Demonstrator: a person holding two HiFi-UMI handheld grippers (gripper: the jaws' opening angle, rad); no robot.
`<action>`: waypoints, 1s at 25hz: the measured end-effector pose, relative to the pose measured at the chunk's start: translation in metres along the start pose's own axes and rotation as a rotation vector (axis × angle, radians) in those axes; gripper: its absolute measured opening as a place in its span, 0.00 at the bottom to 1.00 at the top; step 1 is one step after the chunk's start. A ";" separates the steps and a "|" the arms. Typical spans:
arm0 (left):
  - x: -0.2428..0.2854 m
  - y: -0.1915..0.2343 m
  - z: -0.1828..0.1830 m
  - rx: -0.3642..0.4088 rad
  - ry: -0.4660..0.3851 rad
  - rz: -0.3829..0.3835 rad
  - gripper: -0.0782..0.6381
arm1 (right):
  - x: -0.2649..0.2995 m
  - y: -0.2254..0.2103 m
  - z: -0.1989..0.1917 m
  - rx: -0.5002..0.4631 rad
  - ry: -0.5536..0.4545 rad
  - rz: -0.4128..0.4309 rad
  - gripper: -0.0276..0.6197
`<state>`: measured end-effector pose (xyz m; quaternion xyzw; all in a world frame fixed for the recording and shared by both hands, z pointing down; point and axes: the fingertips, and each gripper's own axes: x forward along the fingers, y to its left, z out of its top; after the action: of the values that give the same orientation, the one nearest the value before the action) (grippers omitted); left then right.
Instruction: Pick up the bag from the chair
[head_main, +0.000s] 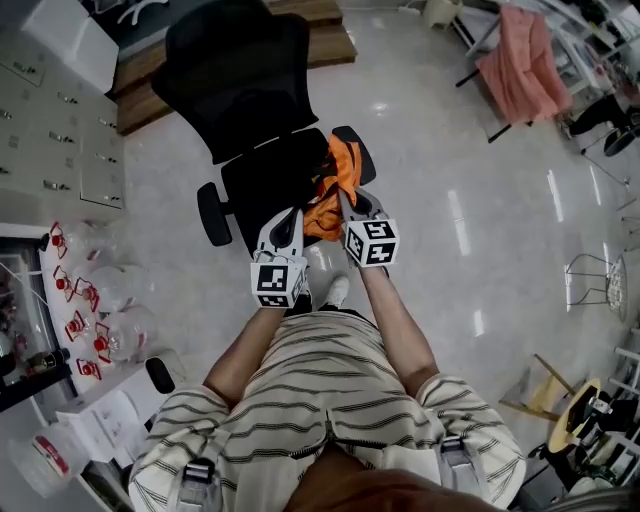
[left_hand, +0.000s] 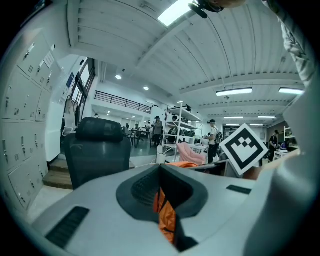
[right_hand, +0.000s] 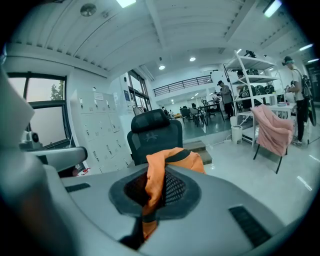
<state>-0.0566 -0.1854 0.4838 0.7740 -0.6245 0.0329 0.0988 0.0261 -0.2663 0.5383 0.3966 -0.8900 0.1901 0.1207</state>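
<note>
An orange bag with black straps hangs over the front of the seat of a black office chair. In the head view both grippers meet at the bag. My left gripper holds its left side and my right gripper its right side. In the left gripper view the left gripper is shut, with orange fabric pinched between its jaws. In the right gripper view the right gripper is shut on a fold of the bag, and the chair back stands behind it.
Grey lockers and a wooden step lie beyond the chair at the left. Bottles with red labels stand at the left. A pink cloth hangs over a rack at the far right. A wire stool stands at the right. People stand far off by shelves.
</note>
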 end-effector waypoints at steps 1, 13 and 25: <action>0.000 0.000 0.003 0.002 -0.003 -0.001 0.14 | -0.002 0.002 0.003 -0.005 -0.007 0.004 0.08; 0.001 -0.004 0.025 0.022 -0.044 -0.007 0.14 | -0.033 0.025 0.042 -0.052 -0.112 0.060 0.08; 0.004 -0.003 0.049 0.047 -0.096 -0.002 0.14 | -0.043 0.039 0.069 -0.104 -0.167 0.098 0.08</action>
<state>-0.0562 -0.1986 0.4367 0.7774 -0.6269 0.0104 0.0504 0.0211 -0.2441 0.4508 0.3601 -0.9239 0.1159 0.0570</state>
